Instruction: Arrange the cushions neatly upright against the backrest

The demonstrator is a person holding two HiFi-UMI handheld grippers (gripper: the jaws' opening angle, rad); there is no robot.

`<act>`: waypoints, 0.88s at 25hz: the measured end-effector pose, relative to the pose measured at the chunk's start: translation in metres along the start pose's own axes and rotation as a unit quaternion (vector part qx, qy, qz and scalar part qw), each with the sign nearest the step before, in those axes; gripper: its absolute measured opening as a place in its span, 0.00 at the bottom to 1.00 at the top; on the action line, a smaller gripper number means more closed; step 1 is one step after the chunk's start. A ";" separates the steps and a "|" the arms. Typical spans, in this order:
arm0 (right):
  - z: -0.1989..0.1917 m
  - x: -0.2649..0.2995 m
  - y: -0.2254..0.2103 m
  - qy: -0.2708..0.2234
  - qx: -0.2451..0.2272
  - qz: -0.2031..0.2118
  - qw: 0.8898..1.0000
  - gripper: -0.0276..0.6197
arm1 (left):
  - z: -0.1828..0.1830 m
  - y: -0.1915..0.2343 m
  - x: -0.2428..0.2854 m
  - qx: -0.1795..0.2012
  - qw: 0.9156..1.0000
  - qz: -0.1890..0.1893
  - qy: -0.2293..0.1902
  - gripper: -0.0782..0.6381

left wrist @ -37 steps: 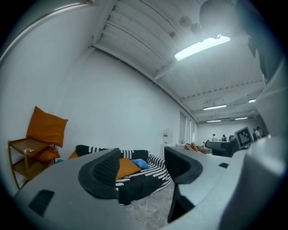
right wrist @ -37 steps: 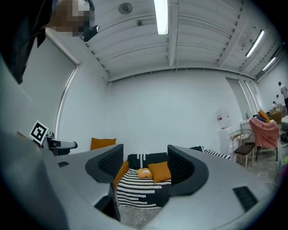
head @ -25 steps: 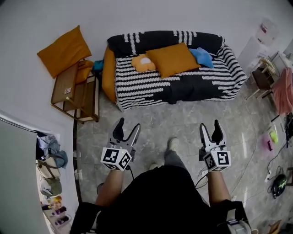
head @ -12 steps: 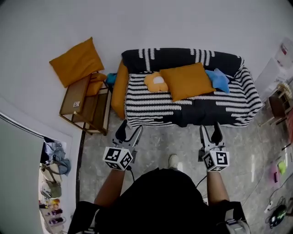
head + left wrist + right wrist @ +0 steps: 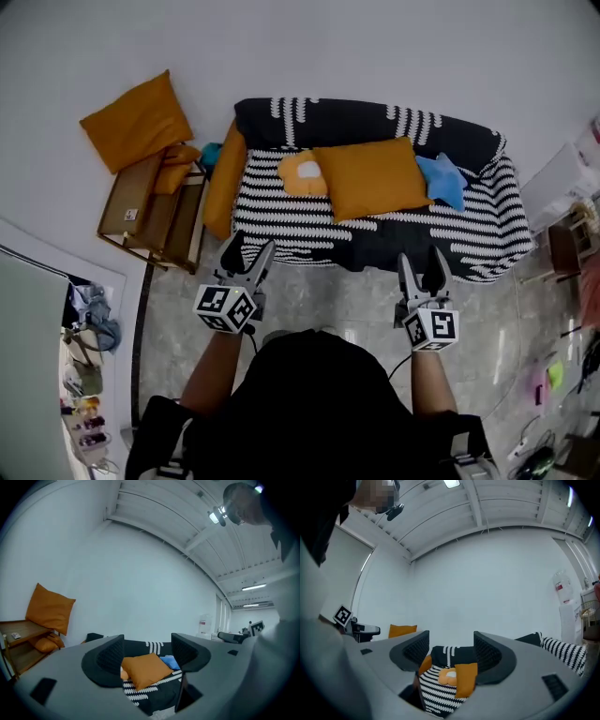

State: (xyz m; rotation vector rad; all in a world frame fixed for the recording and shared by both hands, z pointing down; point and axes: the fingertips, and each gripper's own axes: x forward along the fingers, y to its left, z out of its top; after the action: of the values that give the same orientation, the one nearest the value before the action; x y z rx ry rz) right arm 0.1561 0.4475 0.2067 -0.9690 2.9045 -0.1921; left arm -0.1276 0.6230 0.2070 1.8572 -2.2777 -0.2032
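Head view: large orange square fabric cushion [image 5: 372, 178] lies flat on the seat of the black-and-white striped sofa [image 5: 281, 211], its far edge at the backrest, not upright. Small orange cushion with a white centre [image 5: 302, 174] touches it at 9 o'clock; blue cushion [image 5: 442, 180] touches it at 3 o'clock. Left gripper [image 5: 248, 251] and right gripper [image 5: 422, 260] both hang over the floor, just short of the sofa's front edge. Each has its jaws apart and holds nothing. Large cushion sits at about 1 o'clock from the left gripper and 11 o'clock from the right. Judgement: the right one is slightly nearer, though the cushion lies almost midway between the two.

Left gripper view: jaws released and empty. Large cushion is framed between them, well beyond the tips, with its near corner pointing to 6 o'clock. Blue cushion peeks out at 2 o'clock.

Right gripper view: jaws spread and empty. Large cushion shows low between them, toward 5 o'clock, with the small one beside it at 9 o'clock.
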 end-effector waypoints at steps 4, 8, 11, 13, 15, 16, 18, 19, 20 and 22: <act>-0.005 0.030 -0.018 0.008 0.003 0.008 1.000 0.49 | -0.001 0.004 0.028 0.002 1.000 0.008 0.009 0.57; -0.014 0.065 -0.021 0.020 0.011 0.013 1.000 0.49 | -0.005 0.019 0.052 0.004 1.000 0.012 0.018 0.57; -0.024 0.091 -0.014 0.027 0.002 0.022 0.999 0.49 | -0.012 0.037 0.071 0.010 1.000 0.012 0.027 0.57; -0.030 0.112 -0.011 0.035 -0.002 0.024 0.999 0.49 | -0.015 0.052 0.088 0.005 0.999 0.012 0.031 0.57; -0.035 0.139 -0.008 0.043 -0.005 0.025 0.999 0.49 | -0.016 0.071 0.108 0.000 0.999 0.010 0.033 0.57; -0.037 0.153 -0.006 0.045 -0.008 0.026 0.999 0.49 | -0.016 0.081 0.119 0.000 0.999 0.008 0.035 0.57; -0.040 0.184 -0.001 0.048 -0.012 0.026 0.998 0.49 | -0.015 0.105 0.144 0.000 0.999 0.003 0.040 0.57; -0.042 0.201 0.001 0.049 -0.014 0.025 0.998 0.49 | -0.015 0.117 0.156 -0.001 0.999 0.000 0.043 0.57; -0.044 0.217 0.004 0.050 -0.016 0.023 0.998 0.49 | -0.015 0.129 0.169 -0.003 0.999 -0.002 0.046 0.57; -0.048 0.250 0.009 0.054 -0.017 0.021 0.998 0.49 | -0.015 0.153 0.194 -0.005 0.999 -0.009 0.054 0.57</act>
State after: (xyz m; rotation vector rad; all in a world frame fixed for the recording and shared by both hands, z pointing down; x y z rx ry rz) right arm -0.0541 0.3089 0.2457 -0.9308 3.0328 -0.1985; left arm -0.3078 0.4642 0.2687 1.8369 -2.1856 -0.1153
